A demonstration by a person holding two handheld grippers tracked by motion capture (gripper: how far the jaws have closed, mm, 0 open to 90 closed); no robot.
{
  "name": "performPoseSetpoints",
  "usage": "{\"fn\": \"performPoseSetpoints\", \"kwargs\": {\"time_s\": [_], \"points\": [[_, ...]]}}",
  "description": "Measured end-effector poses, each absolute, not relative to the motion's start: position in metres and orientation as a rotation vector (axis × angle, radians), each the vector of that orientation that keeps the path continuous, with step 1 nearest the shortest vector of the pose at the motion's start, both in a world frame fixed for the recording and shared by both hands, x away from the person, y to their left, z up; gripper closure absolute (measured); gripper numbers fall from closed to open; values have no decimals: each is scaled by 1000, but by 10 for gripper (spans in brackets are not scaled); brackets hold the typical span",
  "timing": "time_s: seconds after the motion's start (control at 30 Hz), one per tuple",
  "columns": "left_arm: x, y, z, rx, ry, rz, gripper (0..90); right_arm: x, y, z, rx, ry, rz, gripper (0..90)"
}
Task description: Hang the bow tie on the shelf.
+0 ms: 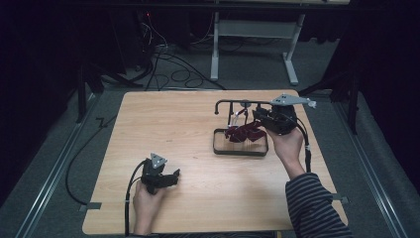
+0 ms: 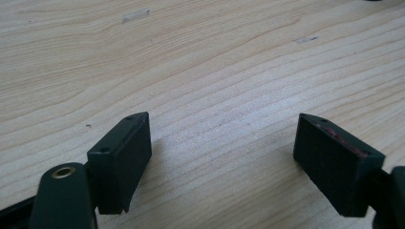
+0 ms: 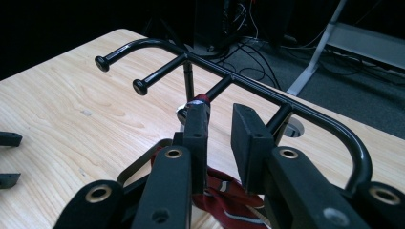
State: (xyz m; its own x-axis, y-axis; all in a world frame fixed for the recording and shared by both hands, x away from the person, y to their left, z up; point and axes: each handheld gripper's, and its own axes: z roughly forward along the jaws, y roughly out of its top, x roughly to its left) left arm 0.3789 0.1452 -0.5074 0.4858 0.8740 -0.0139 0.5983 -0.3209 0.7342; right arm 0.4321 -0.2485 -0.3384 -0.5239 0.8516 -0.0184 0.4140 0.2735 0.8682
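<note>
two claws: one in each of the person's hands, well apart over the wooden counter (image 1: pixel 188 124).
left claw (image 1: pixel 173 176): low at the near left of the counter, held in the left hand (image 1: pixel 146 196); in the left gripper view (image 2: pixel 222 157) its jaws stand wide apart with bare wood grain between them, holding nothing.
right claw (image 1: pixel 257 119): at the far right, held in the right hand (image 1: pixel 287 146), reaching in at the rack; in the right gripper view (image 3: pixel 219 138) the jaws stand a little apart with a narrow gap, and nothing is clamped between them.
rack (image 1: pixel 247 103): black metal, a top bar with short knob-ended pegs, standing on a dark tray (image 1: pixel 218 144); in the right gripper view the bar (image 3: pixel 248 83) curves just beyond the jaw tips.
cloth (image 1: pixel 242 133): dark red with pale stripes, lying bunched in the tray under the bar; in the right gripper view (image 3: pixel 224 195) it sits just below the jaws.
small red-tipped piece (image 3: pixel 203 99): just above the left jaw tip by a peg; too small to tell what it is.
sleeve (image 1: pixel 312 203): striped, on the right forearm.
</note>
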Motion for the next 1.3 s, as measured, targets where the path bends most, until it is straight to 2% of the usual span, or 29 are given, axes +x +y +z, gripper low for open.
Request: {"fn": "performPoseSetpoints", "kwargs": {"time_s": [0.7, 1.3], "points": [[379, 145, -507, 2043, 1210, 512, 210, 421, -268, -343, 1180, 2046, 1220, 667], [379, 145, -507, 2043, 1210, 512, 210, 407, -289, -353, 1212, 2059, 1247, 617]]}}
